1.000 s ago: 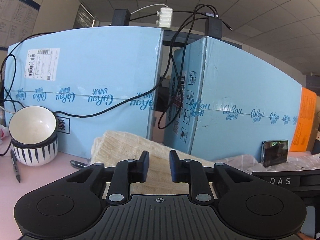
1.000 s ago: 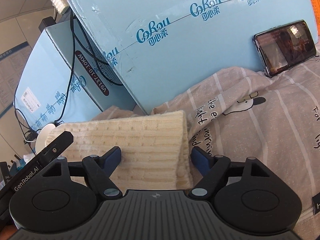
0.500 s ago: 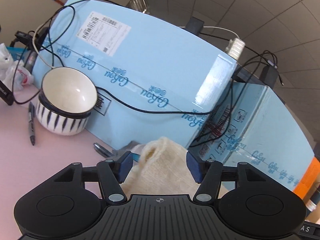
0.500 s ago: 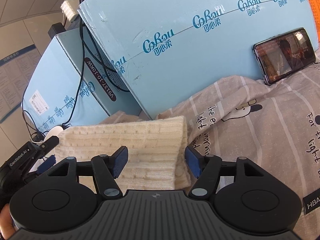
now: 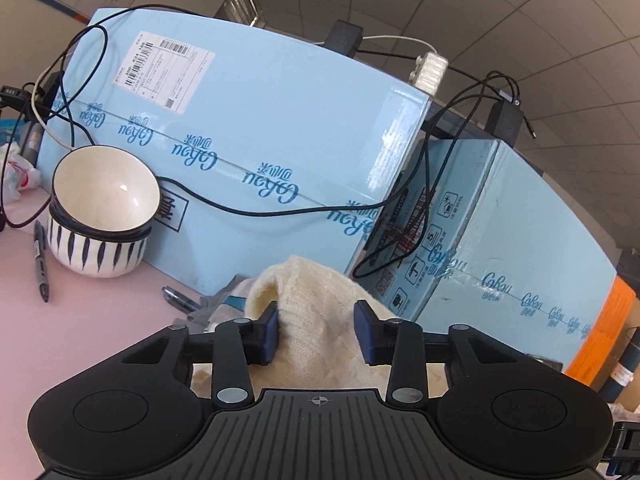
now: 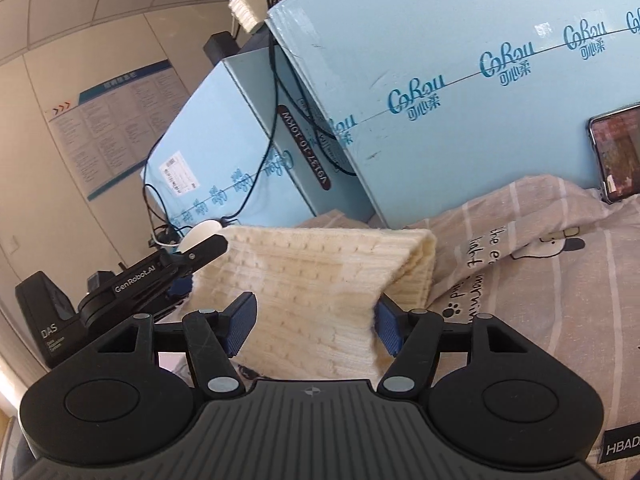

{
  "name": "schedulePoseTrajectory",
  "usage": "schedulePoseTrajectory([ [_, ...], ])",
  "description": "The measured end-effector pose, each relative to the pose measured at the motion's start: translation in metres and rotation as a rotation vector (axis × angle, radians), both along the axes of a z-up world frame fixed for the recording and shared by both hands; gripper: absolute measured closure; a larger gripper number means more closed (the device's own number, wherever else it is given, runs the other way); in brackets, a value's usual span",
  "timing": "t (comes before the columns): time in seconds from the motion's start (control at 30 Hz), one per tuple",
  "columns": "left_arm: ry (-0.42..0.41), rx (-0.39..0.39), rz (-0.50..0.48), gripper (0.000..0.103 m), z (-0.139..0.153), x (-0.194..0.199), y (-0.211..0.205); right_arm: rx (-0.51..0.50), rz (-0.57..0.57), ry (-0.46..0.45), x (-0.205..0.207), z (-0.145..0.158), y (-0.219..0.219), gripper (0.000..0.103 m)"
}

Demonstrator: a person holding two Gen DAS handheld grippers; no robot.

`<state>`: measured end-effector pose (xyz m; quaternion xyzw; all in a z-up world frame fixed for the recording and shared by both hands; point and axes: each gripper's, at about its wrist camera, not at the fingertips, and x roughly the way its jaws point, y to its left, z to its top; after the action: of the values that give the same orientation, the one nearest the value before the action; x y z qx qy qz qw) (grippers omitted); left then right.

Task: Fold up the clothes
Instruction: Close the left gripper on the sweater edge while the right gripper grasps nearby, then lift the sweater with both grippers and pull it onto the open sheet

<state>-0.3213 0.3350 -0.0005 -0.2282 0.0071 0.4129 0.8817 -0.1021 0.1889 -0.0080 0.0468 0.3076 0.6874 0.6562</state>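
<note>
Two pale blue cartons (image 5: 248,160) form the backdrop; all positions below are taken from them. In front of their meeting corner lies a striped, printed cloth (image 6: 540,280), and on it a cream knitted garment (image 6: 312,280), doubled over on itself.

Stacked bowls (image 5: 100,216) stand before the left carton. A phone (image 6: 616,152) leans on the right one.

Left gripper (image 5: 316,332): jaws wide, straddling the knit's raised end; a second ago they were nearly closed.

Right gripper (image 6: 312,320): jaws wide either side of the knit, as before, but now lower and closer in.

Judgement: both claws are set to take hold; whether for a further fold or to shift a finished bundle cannot be determined.
</note>
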Motion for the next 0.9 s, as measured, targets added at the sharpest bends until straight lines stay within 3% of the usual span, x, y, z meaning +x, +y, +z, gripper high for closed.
schedulePoseTrajectory([
  [0.2, 0.027, 0.046, 0.019, 0.073, 0.002, 0.004, -0.006, -0.053, -0.105, -0.019, 0.007, -0.005, 0.02, 0.044],
  [0.33, 0.062, 0.035, 0.035, 0.072, 0.0, 0.009, -0.005, -0.082, -0.171, -0.026, 0.011, -0.008, 0.031, 0.076],
  [0.43, 0.058, 0.046, 0.035, 0.075, 0.001, 0.007, -0.007, -0.057, -0.174, -0.047, 0.008, -0.002, 0.027, 0.089],
  [0.47, 0.059, 0.054, 0.037, 0.087, 0.002, 0.007, -0.008, -0.039, -0.171, -0.056, 0.006, 0.002, 0.023, 0.089],
  [0.5, 0.05, 0.065, 0.035, 0.089, 0.003, 0.006, -0.01, -0.017, -0.166, -0.064, 0.004, 0.007, 0.02, 0.09],
  [0.9, -0.172, 0.342, -0.112, 0.092, 0.042, -0.008, -0.088, 0.247, -0.179, -0.143, 0.015, 0.087, -0.037, 0.094],
])
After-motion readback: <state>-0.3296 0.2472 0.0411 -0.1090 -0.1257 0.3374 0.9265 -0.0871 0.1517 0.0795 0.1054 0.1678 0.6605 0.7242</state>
